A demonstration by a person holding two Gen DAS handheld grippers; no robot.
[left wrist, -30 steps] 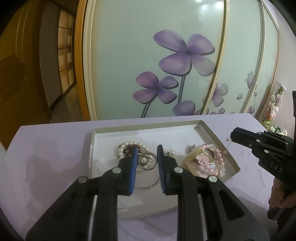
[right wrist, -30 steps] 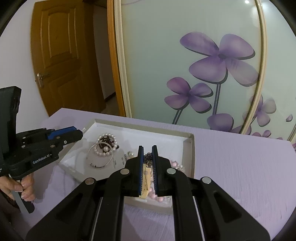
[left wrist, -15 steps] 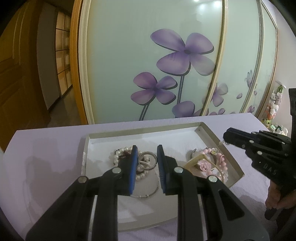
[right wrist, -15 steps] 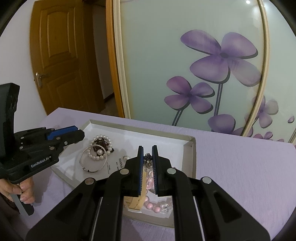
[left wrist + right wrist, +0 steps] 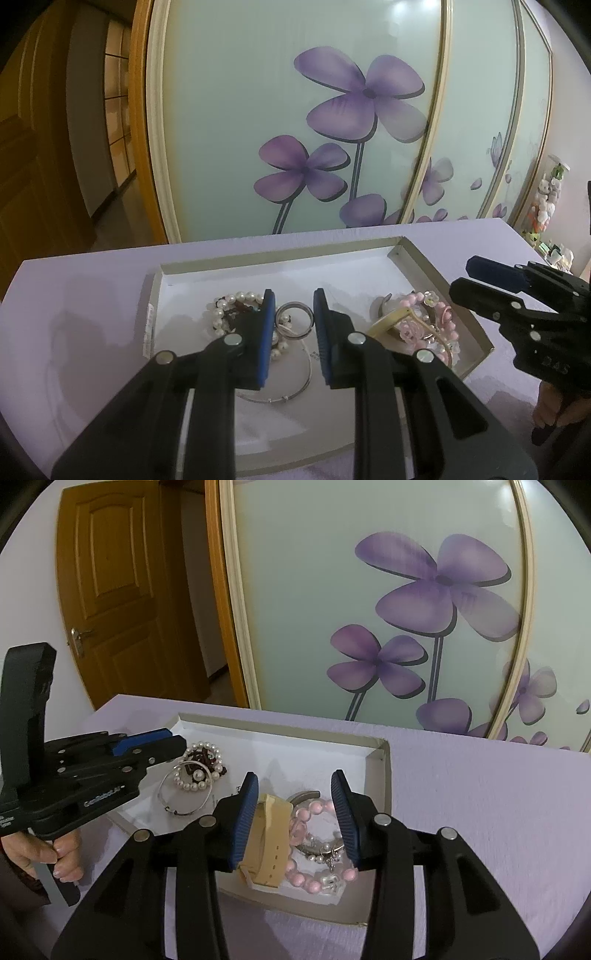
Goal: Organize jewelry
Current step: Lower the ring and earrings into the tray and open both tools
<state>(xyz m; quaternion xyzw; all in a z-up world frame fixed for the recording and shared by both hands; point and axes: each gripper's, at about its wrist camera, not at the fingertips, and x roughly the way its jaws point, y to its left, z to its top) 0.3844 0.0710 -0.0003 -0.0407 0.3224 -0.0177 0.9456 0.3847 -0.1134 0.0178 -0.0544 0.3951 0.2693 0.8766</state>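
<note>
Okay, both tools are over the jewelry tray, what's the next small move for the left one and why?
Probably ease the left tool down and forward so its fingers straddle the silver ring, then close. Its jaws stand slightly apart with nothing gripped, and the ring lies loose in the tray right between them. The right tool is opening above the tan strap.

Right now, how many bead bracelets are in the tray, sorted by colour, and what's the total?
White pearl bracelets: 2 (a second, smaller pearl loop lies against the first)
Pink bead bracelets: 1
Total: 3 bead bracelets, all inside the white tray. Dark beads tangled with the pearls are too unclear to count.
</note>
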